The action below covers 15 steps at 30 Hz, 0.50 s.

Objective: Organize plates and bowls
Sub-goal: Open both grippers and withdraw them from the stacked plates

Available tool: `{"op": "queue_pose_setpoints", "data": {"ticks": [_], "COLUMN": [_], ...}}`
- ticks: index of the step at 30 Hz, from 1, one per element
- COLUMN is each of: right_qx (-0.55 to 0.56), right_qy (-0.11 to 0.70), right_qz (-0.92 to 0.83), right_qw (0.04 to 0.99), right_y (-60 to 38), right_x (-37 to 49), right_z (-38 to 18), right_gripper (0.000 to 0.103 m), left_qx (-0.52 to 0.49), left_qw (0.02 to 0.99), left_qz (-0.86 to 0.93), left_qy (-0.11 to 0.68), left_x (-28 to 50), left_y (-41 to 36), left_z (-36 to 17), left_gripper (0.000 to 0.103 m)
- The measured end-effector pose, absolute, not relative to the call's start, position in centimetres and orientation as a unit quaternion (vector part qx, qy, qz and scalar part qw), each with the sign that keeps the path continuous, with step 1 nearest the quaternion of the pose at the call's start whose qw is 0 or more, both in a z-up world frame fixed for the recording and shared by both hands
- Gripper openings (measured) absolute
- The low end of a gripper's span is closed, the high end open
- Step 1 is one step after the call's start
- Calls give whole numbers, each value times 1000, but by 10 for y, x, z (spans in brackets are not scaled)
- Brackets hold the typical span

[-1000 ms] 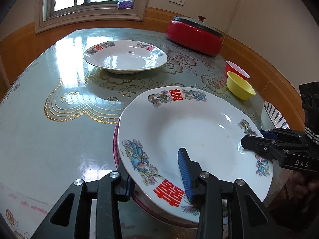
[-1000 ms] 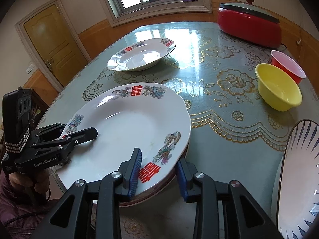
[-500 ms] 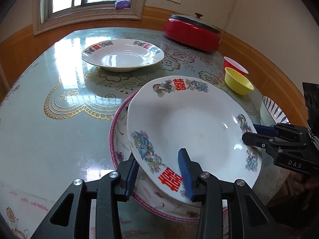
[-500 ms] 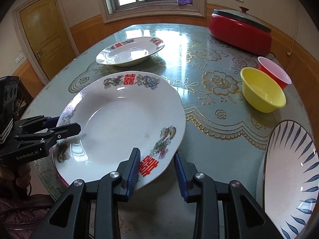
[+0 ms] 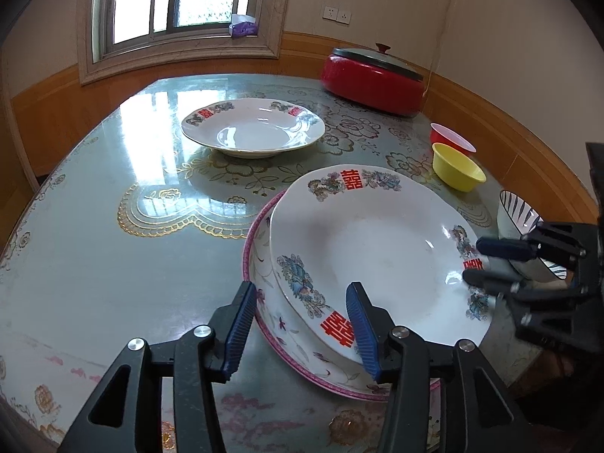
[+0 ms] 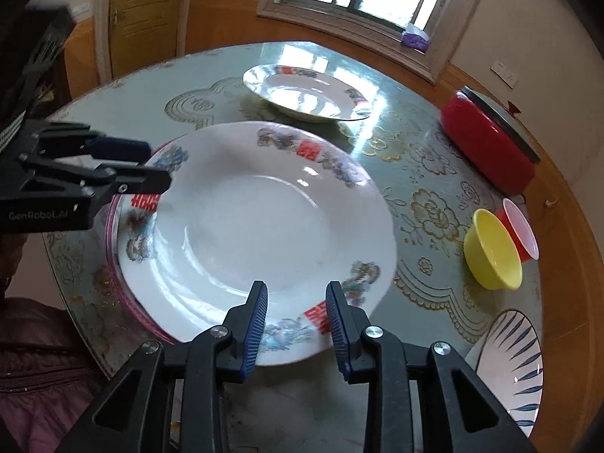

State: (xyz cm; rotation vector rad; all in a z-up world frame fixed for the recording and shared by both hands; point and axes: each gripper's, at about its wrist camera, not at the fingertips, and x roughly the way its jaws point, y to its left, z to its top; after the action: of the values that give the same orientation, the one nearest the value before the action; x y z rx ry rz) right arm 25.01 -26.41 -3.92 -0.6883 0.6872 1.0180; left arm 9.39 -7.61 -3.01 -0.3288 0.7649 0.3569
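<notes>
A white plate with red characters [image 5: 377, 241] [image 6: 256, 222] lies in a pink-rimmed plate [image 5: 260, 264] [image 6: 113, 222] at the table's near edge. My left gripper [image 5: 298, 324] is open, its jaws straddling the near rims of both plates, and it also shows in the right wrist view [image 6: 147, 166]. My right gripper [image 6: 296, 324] is open over the white plate's rim, and it also shows in the left wrist view [image 5: 472, 260]. A second white patterned plate [image 5: 253, 132] [image 6: 309, 92] sits further back.
A yellow bowl [image 5: 456, 166] [image 6: 490, 253] and a red bowl [image 5: 449, 141] [image 6: 519, 230] stand together at the right. A blue-striped bowl [image 5: 521, 226] [image 6: 509, 362] sits near the table edge. A red lidded pot [image 5: 373, 79] [image 6: 490, 139] stands at the back.
Both grippers have opened and let go of the white plate. It has come down from a lifted tilt and now rests in the pink-rimmed plate.
</notes>
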Motion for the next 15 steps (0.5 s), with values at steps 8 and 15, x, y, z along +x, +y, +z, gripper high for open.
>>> {"op": "queue_pose_setpoints", "data": {"ticks": [8, 15], "right_qx": [-141, -182], "right_qy": [435, 409], "right_qz": [432, 453], "right_qw": [777, 771], "right_y": [-255, -239], "right_x": [334, 314], "right_z": [-53, -56], "right_gripper": [33, 34], "left_qx": [-184, -194], "left_qw": [894, 885], "left_qz": [201, 227], "left_qy": [357, 357], "left_x": [79, 71], "left_y": [-63, -57], "left_z": [-27, -30], "left_gripper": [55, 56]}}
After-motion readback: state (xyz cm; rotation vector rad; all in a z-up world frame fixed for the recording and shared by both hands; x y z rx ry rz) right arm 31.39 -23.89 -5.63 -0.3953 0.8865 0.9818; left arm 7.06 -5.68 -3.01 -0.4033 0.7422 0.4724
